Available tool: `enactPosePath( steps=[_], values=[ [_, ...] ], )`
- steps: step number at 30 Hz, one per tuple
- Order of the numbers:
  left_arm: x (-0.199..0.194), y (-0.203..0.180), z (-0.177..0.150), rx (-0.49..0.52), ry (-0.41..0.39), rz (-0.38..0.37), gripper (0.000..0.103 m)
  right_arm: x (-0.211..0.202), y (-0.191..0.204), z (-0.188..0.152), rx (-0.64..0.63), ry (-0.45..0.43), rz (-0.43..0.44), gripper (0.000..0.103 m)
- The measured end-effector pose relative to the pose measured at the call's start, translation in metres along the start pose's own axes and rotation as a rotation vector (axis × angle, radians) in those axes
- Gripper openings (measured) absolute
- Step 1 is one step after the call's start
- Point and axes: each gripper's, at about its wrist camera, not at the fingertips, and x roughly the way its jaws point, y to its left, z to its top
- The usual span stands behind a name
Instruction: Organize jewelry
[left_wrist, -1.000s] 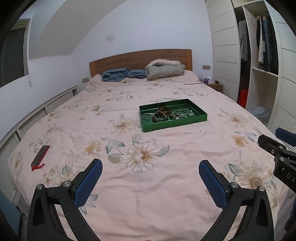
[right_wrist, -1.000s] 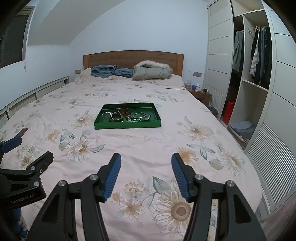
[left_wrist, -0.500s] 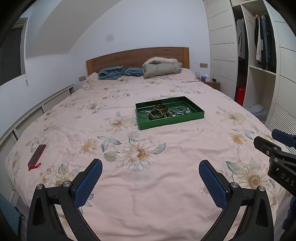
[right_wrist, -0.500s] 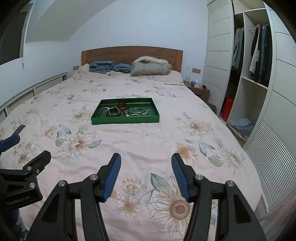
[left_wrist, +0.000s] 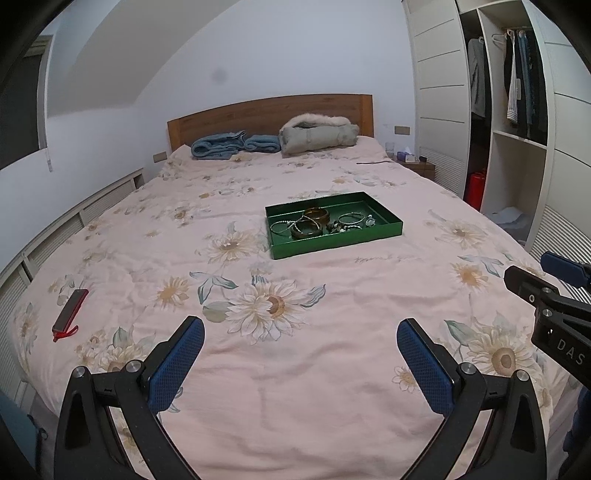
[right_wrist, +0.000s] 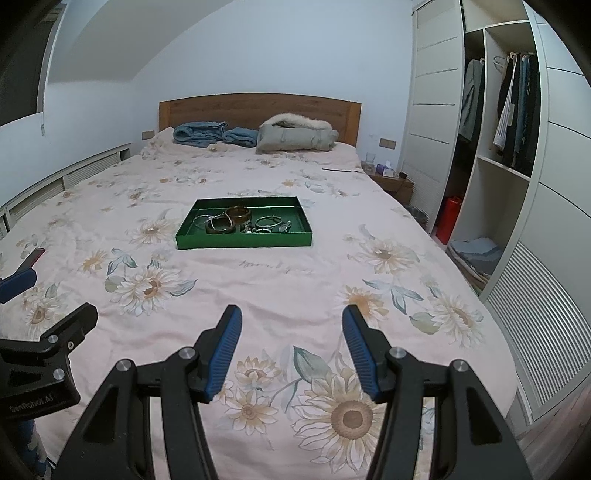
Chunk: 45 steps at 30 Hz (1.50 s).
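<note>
A green tray (left_wrist: 391, 226) (right_wrist: 243, 240) lies in the middle of the bed, on the pink flowered cover. Inside it sit two brown bangles (left_wrist: 306, 230) (right_wrist: 221, 226), thin silver bracelets (left_wrist: 351, 218) (right_wrist: 269, 222) and a heap of small pieces. My left gripper (left_wrist: 300, 328) hovers over the foot of the bed, wide open and empty, well short of the tray. My right gripper (right_wrist: 291, 317) hangs beside it, its blue pads apart with nothing between them. Each gripper shows at the edge of the other's view.
A red and black flat object (left_wrist: 70, 309) with a strap lies near the bed's left edge. Blue folded blankets (left_wrist: 219, 144) and a grey fur-trimmed coat (left_wrist: 318, 136) rest at the wooden headboard. An open wardrobe (right_wrist: 513, 122) with hanging clothes and a bedside table (right_wrist: 392, 181) stand on the right.
Both views have tilted slightly, so the bed and tray sit a little differently in frame. The grippers keep the same openings and nothing on the bed has moved.
</note>
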Motion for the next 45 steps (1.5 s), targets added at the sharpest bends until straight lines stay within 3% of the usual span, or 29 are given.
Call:
enactPosePath(
  steps=[45],
  values=[
    [-0.0013,-0.0026,-0.0005,-0.007,0.002,-0.014,0.102,-0.0013,-0.0034,0.0014,-0.001,-0.004,-0.006,0.055]
  ],
)
